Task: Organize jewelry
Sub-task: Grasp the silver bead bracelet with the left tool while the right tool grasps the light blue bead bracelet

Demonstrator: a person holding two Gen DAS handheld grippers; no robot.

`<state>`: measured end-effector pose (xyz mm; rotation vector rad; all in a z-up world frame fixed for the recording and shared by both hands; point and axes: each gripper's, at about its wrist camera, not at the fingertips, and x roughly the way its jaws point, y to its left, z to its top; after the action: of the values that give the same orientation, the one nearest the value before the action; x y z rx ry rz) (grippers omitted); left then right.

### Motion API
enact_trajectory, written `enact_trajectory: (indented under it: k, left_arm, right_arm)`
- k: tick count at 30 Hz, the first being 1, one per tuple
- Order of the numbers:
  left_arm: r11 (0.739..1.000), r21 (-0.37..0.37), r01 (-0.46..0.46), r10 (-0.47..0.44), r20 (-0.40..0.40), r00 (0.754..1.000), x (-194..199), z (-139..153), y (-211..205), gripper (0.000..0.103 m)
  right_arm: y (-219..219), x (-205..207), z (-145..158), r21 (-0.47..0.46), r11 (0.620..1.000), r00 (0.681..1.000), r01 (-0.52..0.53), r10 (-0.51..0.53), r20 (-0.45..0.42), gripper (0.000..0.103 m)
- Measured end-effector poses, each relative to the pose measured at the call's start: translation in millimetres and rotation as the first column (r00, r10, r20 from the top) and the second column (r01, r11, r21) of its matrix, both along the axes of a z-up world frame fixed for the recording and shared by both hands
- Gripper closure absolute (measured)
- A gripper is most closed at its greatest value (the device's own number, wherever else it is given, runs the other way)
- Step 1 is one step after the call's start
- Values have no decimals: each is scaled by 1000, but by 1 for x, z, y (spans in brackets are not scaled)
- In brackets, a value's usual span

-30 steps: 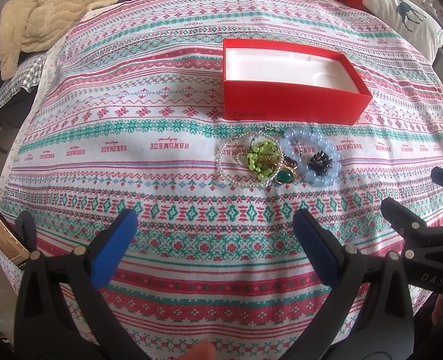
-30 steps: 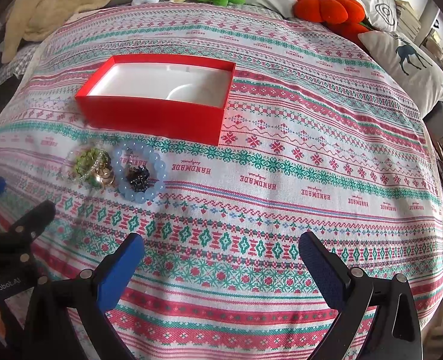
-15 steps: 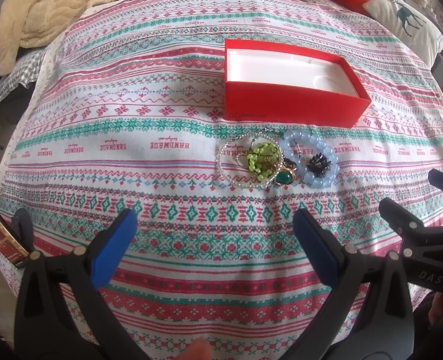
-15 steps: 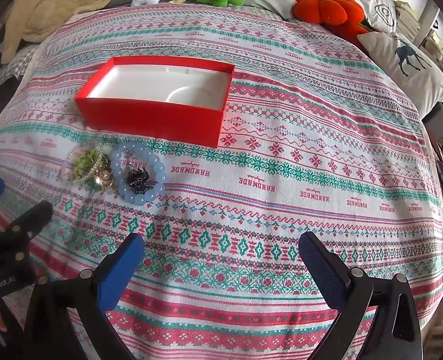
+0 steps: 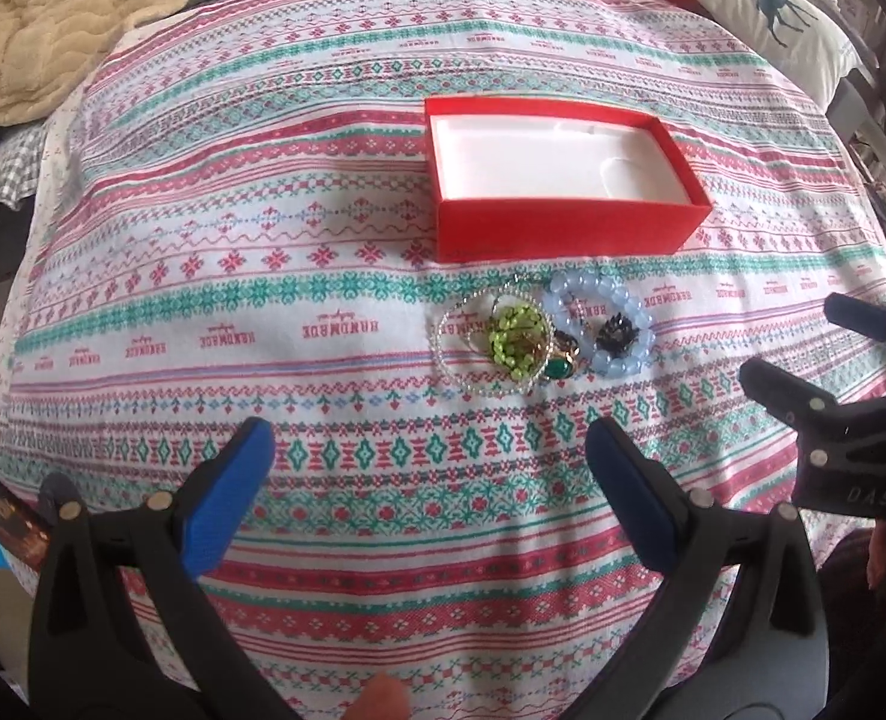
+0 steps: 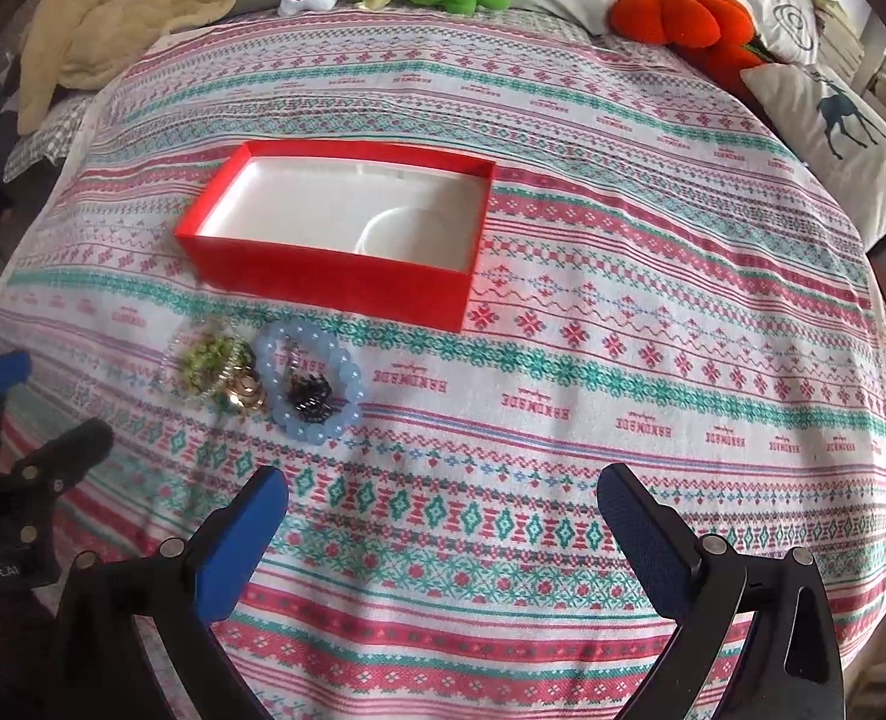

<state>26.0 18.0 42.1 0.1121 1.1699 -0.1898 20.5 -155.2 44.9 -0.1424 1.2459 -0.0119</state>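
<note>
Both grippers, left gripper (image 5: pixel 428 456) and right gripper (image 6: pixel 443 501), closer now to jewelry pile (image 5: pixel 535 333); jaws spread, empty; red box (image 5: pixel 562 234) still empty, pickup next.

The left claw (image 5: pixel 429 474) hangs wide open above the patterned cloth (image 5: pixel 203 276), short of the jewelry pile (image 5: pixel 538 333).

Black grippers (image 5: pixel 428 483), blue pads (image 5: pixel 227 501), silver screws.
</note>
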Motion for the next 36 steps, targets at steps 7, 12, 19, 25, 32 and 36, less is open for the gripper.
enact_trajectory:
  k: [7,12,19,25,32,36]
  left_arm:
    - [999,-29,-27,26,-20,999,23,-3,15,2]
    - [991,-108,-74,66,-78,995,40,-27,26,30]
    - [985,-156,-77,60,-110,992,64,-44,22,57]
    - [986,-150,-70,48,-144,988,73,-57,13,66]
    - [987,-144,-75,53,-150,987,79,-61,2,68]
    - [987,-146,-59,38,-148,988,83,-61,-9,68]
  right_arm:
    - [6,21,-1,38,999,1000,-17,18,-26,0]
    - [-3,37,-20,162,986,997,34,-23,-67,10]
    - [-5,63,-45,266,961,991,77,-45,-123,49]
    - [2,74,-58,259,963,988,75,-36,-152,59]
    - [11,81,-70,241,968,986,72,-33,-162,62]
    - [27,76,-73,222,974,988,42,-7,-155,66]
